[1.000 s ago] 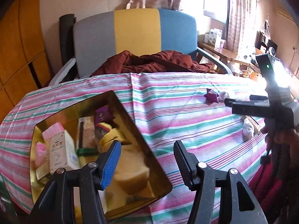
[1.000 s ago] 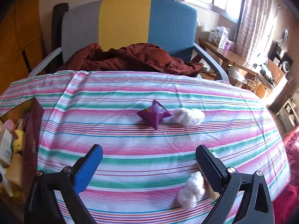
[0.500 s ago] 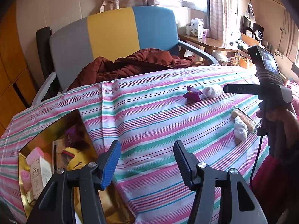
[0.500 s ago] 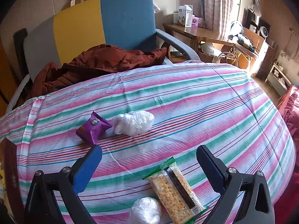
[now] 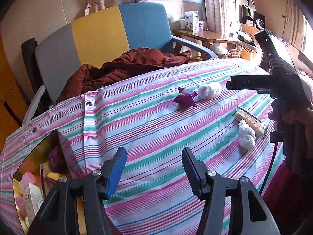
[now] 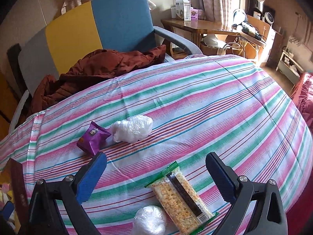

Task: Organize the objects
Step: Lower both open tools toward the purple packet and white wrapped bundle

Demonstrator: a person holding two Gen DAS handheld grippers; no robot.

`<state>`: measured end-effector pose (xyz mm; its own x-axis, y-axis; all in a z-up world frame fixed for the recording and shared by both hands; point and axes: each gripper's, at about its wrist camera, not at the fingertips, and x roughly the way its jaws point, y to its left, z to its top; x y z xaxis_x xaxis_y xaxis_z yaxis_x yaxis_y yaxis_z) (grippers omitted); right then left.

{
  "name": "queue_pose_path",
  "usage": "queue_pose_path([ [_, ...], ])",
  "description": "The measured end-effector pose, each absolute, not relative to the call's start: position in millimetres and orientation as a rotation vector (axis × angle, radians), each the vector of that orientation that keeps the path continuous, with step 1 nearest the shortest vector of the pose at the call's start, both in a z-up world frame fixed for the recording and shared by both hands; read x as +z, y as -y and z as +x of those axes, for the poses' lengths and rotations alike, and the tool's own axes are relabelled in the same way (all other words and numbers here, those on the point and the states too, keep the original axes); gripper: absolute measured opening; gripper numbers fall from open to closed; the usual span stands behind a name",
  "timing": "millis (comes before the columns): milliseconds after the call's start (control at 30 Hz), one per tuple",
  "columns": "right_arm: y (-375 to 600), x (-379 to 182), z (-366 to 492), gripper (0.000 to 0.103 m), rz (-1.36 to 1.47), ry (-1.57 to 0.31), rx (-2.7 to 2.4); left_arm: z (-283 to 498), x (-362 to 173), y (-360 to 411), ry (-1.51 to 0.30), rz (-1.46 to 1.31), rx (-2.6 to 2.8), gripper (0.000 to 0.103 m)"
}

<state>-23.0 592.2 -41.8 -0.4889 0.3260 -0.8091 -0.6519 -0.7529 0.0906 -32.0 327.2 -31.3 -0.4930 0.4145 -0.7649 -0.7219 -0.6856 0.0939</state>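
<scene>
A green-edged cracker packet (image 6: pixel 181 195) lies on the striped cloth between the open fingers of my right gripper (image 6: pixel 156 161), which hovers above it. A white plastic-wrapped ball (image 6: pixel 149 220) touches its near end. Farther off lie a purple snack packet (image 6: pixel 93 138) and a second white wrapped bundle (image 6: pixel 133 128). My left gripper (image 5: pixel 153 157) is open and empty over bare cloth, with the gold tin (image 5: pixel 33 156) of packets at its lower left. In the left wrist view the purple packet (image 5: pixel 184 98), white bundle (image 5: pixel 209 90), cracker packet (image 5: pixel 250 122) and white ball (image 5: pixel 246 137) lie at right, below the right gripper's body (image 5: pixel 273 86).
A round table under a pink, green and white striped cloth (image 6: pixel 195 101) fills both views. Behind it stands a grey, yellow and blue armchair (image 6: pixel 93 25) holding a rust-red jacket (image 6: pixel 101 68). A wooden desk (image 6: pixel 205 29) with boxes is at the back right. A hand (image 5: pixel 293 115) holds the right gripper.
The left gripper has swung right, away from the gold tin, which slid to the lower-left corner. The right gripper has come closer over the cracker packet, now between its fingers.
</scene>
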Motion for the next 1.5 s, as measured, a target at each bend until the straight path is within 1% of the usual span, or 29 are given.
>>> queue_pose_path([
  [533, -602, -41, -16, 0.102, -1.082, -0.619, 2.220, -43, -50, -376, -0.593, -1.007, 2.110, 0.059],
  [800, -613, -37, -7, 0.102, -1.025, -0.701, 2.198, -69, -59, -411, -0.565, -1.053, 2.079, 0.059],
  [1133, -620, -39, -3, 0.102, -1.016, -0.777, 2.190, -101, -68, -461, -0.564, -1.002, 2.013, 0.059],
  [1400, -621, -41, -4, 0.102, -1.029, -0.790, 2.188, -121, -84, -498, -0.616, -0.982, 1.957, 0.059],
  [1500, -620, -42, -5, 0.102, -1.035, -0.782, 2.186, -126, -94, -510, -0.662, -0.969, 1.935, 0.059],
])
